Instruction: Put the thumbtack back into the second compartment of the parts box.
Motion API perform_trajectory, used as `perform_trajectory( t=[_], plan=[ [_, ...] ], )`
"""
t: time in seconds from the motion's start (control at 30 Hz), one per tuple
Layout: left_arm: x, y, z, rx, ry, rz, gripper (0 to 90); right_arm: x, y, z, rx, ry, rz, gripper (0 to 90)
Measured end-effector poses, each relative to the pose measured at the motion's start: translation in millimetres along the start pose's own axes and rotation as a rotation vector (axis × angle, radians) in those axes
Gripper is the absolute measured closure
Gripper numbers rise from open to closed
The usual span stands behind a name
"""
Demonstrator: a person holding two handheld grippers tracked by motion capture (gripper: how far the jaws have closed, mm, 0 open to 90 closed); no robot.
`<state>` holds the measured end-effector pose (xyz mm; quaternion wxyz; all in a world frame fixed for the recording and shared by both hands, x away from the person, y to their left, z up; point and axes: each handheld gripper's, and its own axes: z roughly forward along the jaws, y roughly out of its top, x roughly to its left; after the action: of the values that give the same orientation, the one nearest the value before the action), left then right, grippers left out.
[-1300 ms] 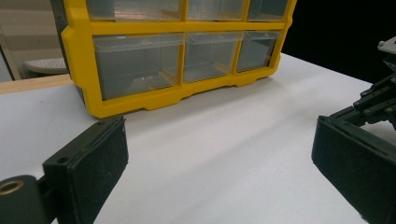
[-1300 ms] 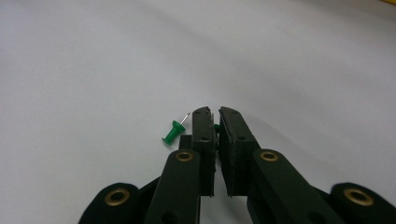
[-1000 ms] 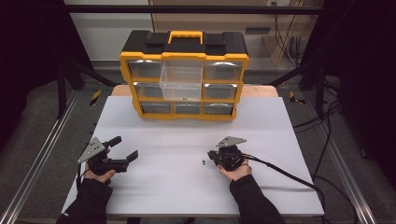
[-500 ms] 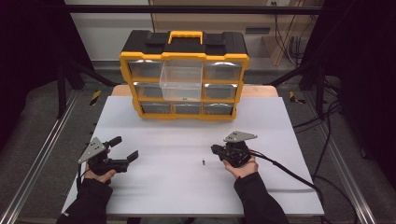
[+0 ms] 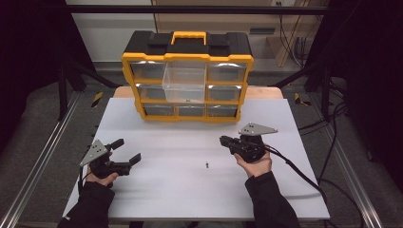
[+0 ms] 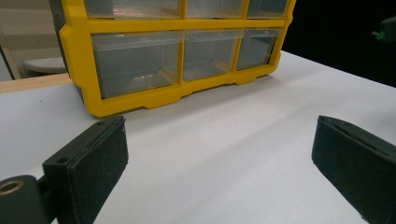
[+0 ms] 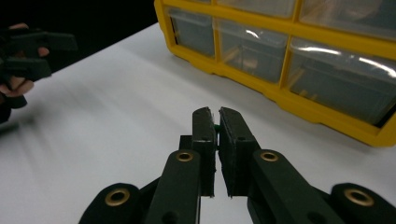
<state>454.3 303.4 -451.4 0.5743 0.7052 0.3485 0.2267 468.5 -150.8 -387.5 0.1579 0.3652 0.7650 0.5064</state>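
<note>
L gripper [image 5: 124, 151]: near left, jaws wide apart, nothing between.
R gripper [image 7: 217, 122]: near right, jaws pinched on tiny green bit [image 7: 216, 126].
Screw [image 5: 207, 165]: on table [image 5: 180, 199], between grippers.
Organizer [image 5: 187, 76]: far centre, mid drawer [image 5: 184, 83] pulled out.

The high view looked forward and down over the whole table [image 5: 190, 199]. Each gripper view sat low and close, facing the organizer [image 6: 154, 60] at the far edge. Both shared its bottom drawers; the right one also caught the left gripper [image 7: 28, 56].

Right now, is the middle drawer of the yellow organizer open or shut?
Open: the clear middle drawer juts forward from the yellow organizer.
</note>
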Motion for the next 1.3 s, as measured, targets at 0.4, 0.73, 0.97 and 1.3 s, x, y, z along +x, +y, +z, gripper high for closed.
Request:
perform_trajectory(
  t=[0.4,0.73,0.97,1.3],
  plan=[
    [-0.1,-0.1,0.1,0.002,0.0,0.001,3.2,3.9,37.2,-13.3,-0.056,0.011,-0.027,85.1],
    [0.0,-0.2,0.2,0.003,0.0,0.002,3.2,11.6,68.2,-20.7,-0.082,0.015,-0.063,85.1],
    [0.0,-0.1,0.1,0.003,0.001,0.003,3.2,14.4,84.8,-24.6,-0.098,0.011,-0.079,85.1],
    [-0.2,0.0,0.0,0.002,0.001,0.004,3.2,19.1,118.1,-34.8,-0.143,0.0,-0.11,85.2]
  ],
)
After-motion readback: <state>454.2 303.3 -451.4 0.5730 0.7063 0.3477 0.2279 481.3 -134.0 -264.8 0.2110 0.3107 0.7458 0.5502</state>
